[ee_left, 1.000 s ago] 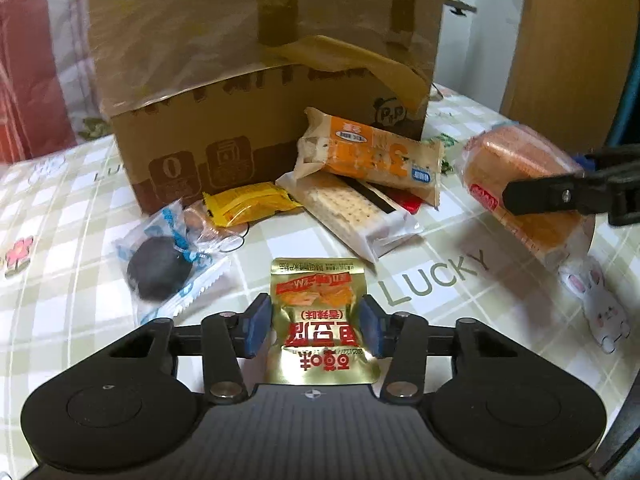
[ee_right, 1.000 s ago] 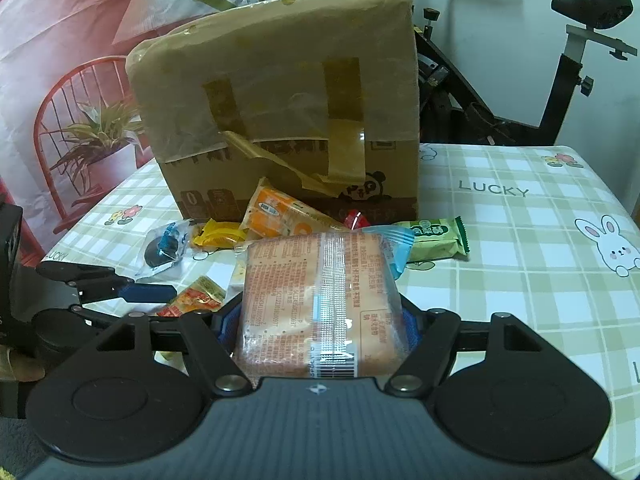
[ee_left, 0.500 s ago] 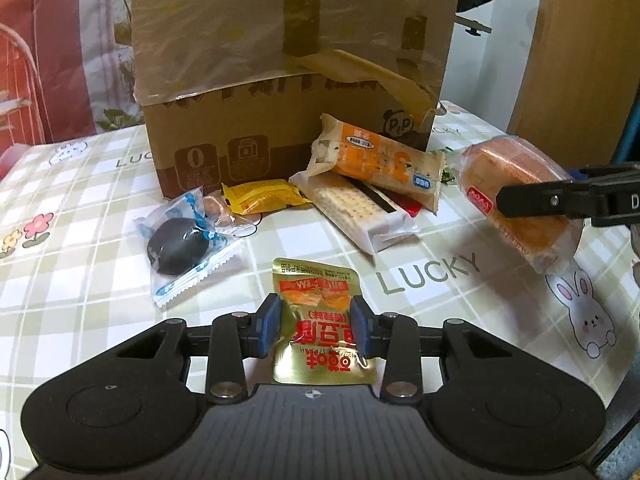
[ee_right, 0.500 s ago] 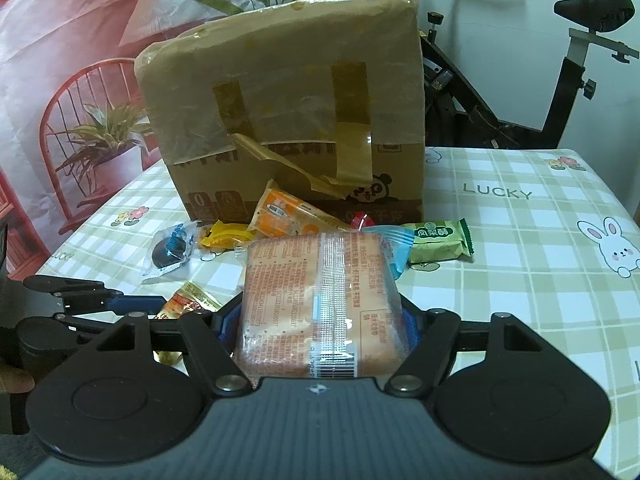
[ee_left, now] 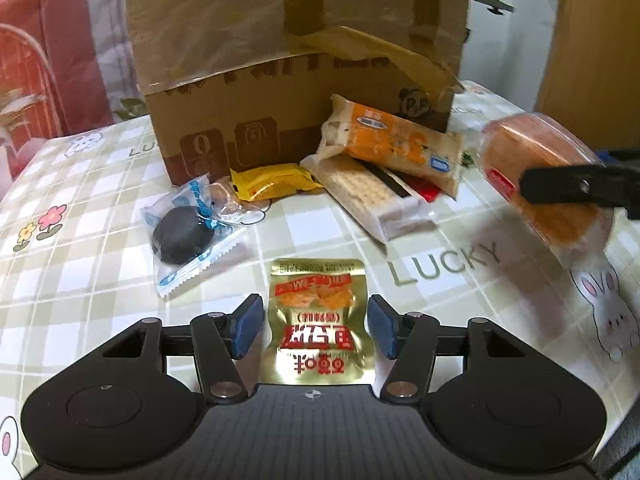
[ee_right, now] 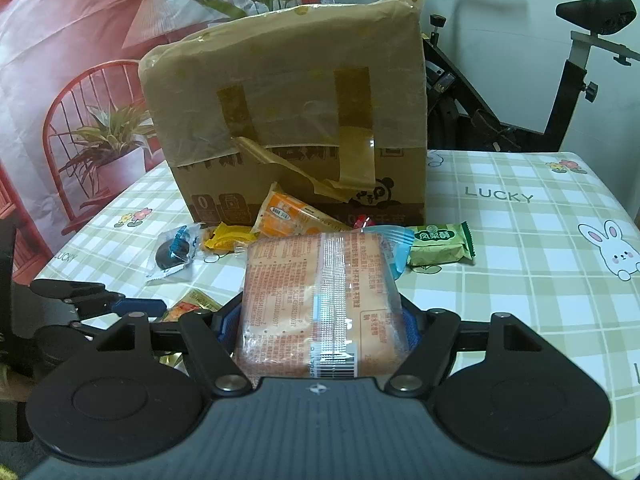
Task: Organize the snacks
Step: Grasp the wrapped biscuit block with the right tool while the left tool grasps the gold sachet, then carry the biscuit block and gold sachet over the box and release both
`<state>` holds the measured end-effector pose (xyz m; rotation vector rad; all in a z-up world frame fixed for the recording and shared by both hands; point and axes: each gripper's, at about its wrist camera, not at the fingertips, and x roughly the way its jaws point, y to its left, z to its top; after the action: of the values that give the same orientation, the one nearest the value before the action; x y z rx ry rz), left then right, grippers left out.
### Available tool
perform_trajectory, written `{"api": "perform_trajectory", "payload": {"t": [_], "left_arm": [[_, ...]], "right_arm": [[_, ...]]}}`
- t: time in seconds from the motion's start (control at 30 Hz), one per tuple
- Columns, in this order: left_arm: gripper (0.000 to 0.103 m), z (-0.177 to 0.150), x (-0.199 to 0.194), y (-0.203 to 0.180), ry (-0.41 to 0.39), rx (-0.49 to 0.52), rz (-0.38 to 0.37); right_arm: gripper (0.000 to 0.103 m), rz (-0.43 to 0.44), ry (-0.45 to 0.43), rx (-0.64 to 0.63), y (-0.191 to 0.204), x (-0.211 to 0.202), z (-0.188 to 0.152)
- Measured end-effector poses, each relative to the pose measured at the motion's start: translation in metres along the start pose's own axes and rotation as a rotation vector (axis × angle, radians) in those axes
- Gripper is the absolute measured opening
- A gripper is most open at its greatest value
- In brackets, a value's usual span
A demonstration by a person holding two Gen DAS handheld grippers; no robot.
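Note:
A gold snack packet (ee_left: 316,280) lies flat on the checked tablecloth between the blue pads (ee_left: 248,326) of my left gripper (ee_left: 314,308). The jaws are opening and the pads stand clear of the packet on both sides. My right gripper (ee_right: 320,320) is shut on a clear pack of orange-brown cake (ee_right: 320,288), held above the table. In the left wrist view the same pack (ee_left: 540,160) hangs at the right with one black finger (ee_left: 576,188) across it. The right wrist view shows the left gripper (ee_right: 120,304) low at the left, beside the gold packet (ee_right: 192,306).
A taped cardboard box (ee_left: 296,60) stands at the back. Before it lie a black cookie pack (ee_left: 180,232), a yellow pack (ee_left: 276,184), a cracker pack (ee_left: 372,204), an orange bread pack (ee_left: 396,148) and a green pack (ee_right: 440,244). An exercise bike (ee_right: 560,80) stands behind the table.
The left jaws pinched the gold packet half a second ago and have since spread wide, letting go of it. The right gripper and its cake pack have not moved.

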<state>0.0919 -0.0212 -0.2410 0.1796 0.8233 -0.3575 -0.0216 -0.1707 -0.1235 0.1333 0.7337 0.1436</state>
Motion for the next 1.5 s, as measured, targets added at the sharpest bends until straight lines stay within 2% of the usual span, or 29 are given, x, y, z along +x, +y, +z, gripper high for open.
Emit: {"api": "perform_trajectory", "payload": {"t": [0.07, 0.23, 0.37, 0.53, 0.87, 1.0, 1.23, 1.5], "left_arm": [[0.061, 0.002, 0.002, -0.002, -0.002, -0.007, 0.013], [0.044, -0.001, -0.002, -0.005, -0.017, 0.022, -0.007], [0.039, -0.005, -0.008, -0.007, -0.023, 0.028, 0.001], [0.039, -0.003, -0.017, -0.001, -0.049, 0.013, 0.016], [0.039, 0.032, -0.063, 0.016, -0.214, -0.032, 0.074], [0.040, 0.053, -0.085, 0.022, -0.289, -0.057, 0.090], [0.040, 0.100, -0.123, 0.025, -0.440, -0.039, 0.114], [0.040, 0.169, -0.131, 0.021, -0.535, 0.015, 0.139]], "right_arm": [[0.073, 0.001, 0.000, -0.003, 0.000, 0.000, -0.001], [0.073, 0.001, -0.003, 0.000, 0.001, -0.002, -0.001], [0.073, -0.001, -0.007, 0.001, 0.000, -0.005, -0.002], [0.074, 0.002, -0.015, 0.002, -0.001, -0.006, -0.001], [0.074, 0.015, -0.080, -0.038, 0.004, -0.014, 0.018], [0.073, 0.022, -0.121, -0.068, 0.006, -0.020, 0.035], [0.073, 0.042, -0.237, -0.098, 0.008, -0.037, 0.083], [0.073, 0.041, -0.341, -0.194, 0.014, -0.028, 0.156]]}}
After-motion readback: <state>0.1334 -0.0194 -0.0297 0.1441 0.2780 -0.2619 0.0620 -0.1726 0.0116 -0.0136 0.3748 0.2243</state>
